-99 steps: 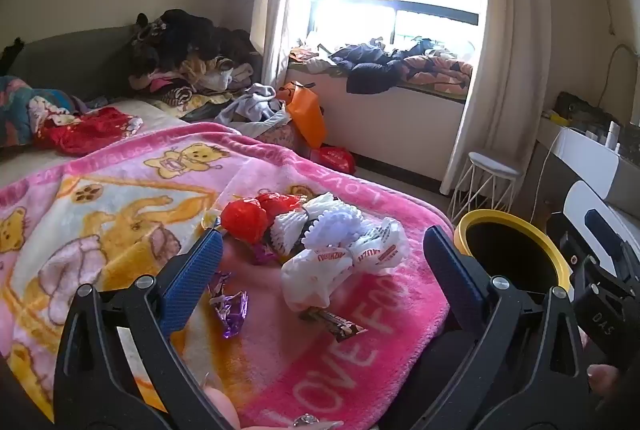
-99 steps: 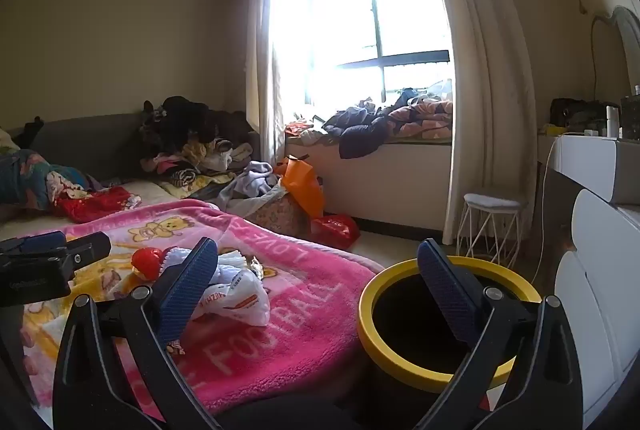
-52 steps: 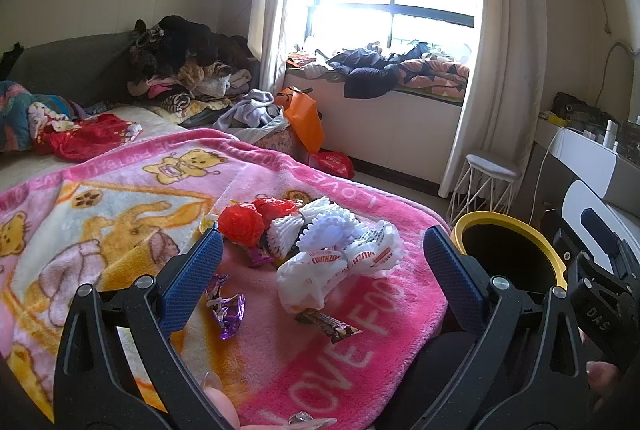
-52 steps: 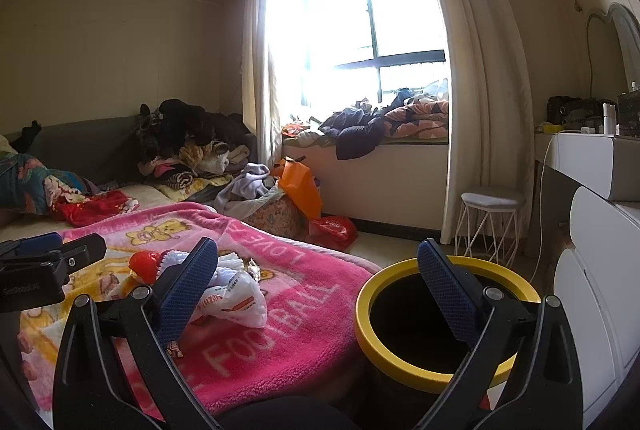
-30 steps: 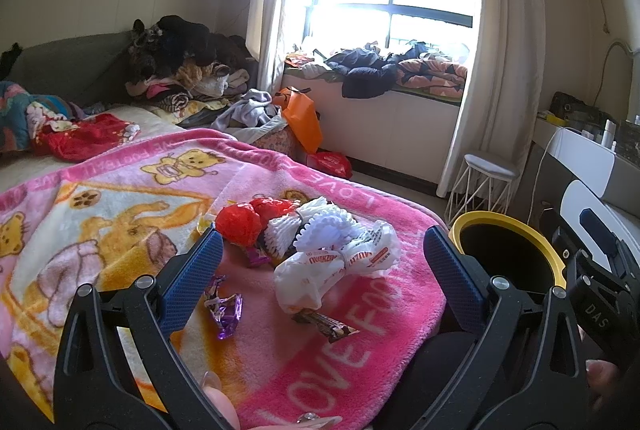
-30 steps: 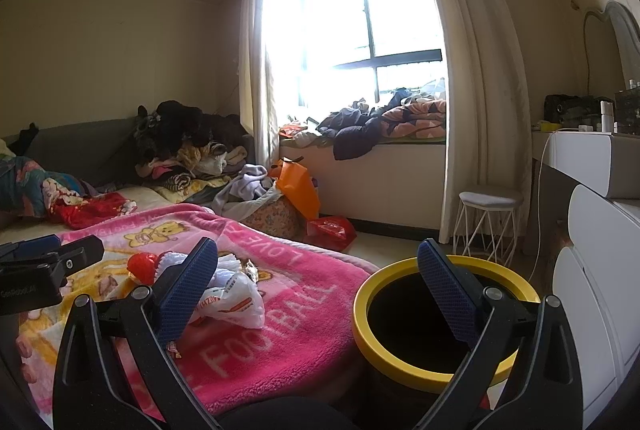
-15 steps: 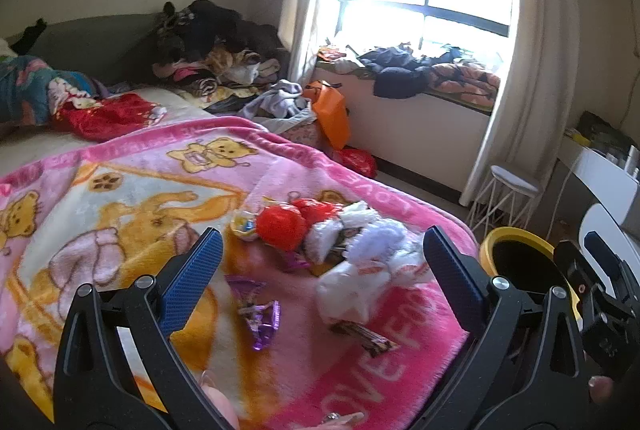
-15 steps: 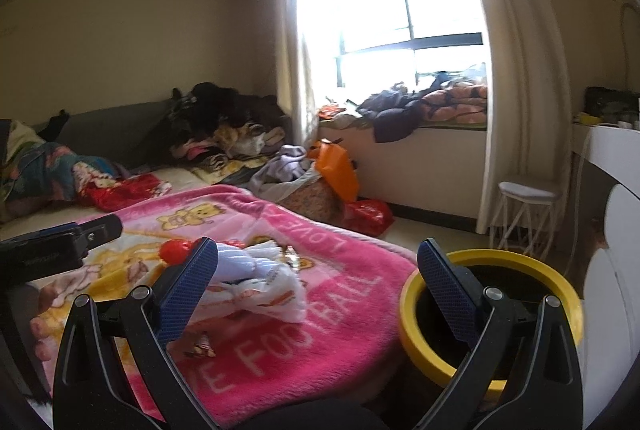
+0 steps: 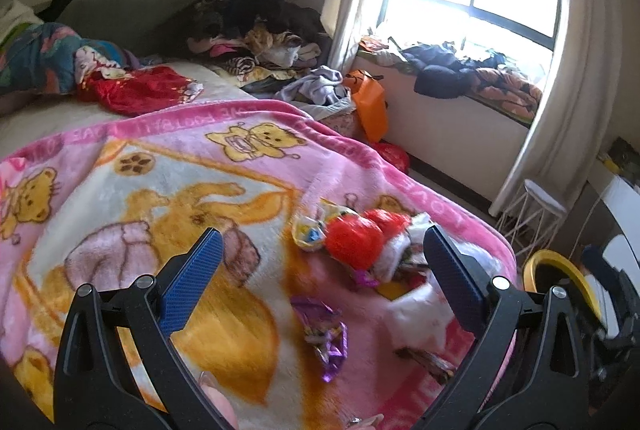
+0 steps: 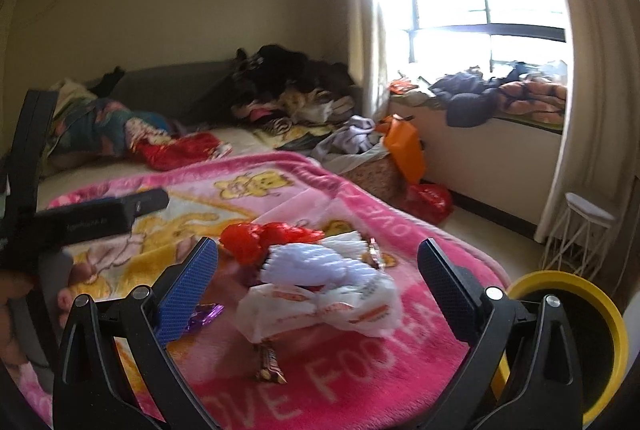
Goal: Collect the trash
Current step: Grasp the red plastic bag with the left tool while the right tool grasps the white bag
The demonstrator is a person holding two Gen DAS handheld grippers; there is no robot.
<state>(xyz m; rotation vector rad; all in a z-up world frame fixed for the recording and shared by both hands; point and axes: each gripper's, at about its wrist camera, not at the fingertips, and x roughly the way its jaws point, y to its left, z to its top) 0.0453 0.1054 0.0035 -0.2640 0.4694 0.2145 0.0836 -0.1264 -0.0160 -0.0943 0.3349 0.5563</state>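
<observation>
A heap of trash lies on the pink bear blanket (image 9: 168,166) (image 10: 360,382): a red plastic bag (image 9: 352,238) (image 10: 256,236), white crumpled wrappers (image 10: 320,294) (image 9: 416,314), a purple foil wrapper (image 9: 326,340) (image 10: 206,314), a brown candy bar wrapper (image 10: 270,364) (image 9: 428,360) and a yellow wrapper (image 9: 308,232). The yellow-rimmed black bin (image 10: 576,334) (image 9: 560,280) stands on the floor to the right of the bed. My left gripper (image 9: 320,282) is open above the purple wrapper. My right gripper (image 10: 318,286) is open, with the white wrappers framed between its fingers.
Piles of clothes cover the far end of the bed (image 9: 256,18) and the window ledge (image 10: 496,94). An orange bag (image 10: 404,148) and a red bag (image 10: 430,202) lie on the floor by the bed. A white wire stool (image 10: 580,230) stands beside the curtain.
Both grippers have swung left and moved in over the bed, so the trash heap looks closer and the bin has slid toward the right edge. Both stay open.
</observation>
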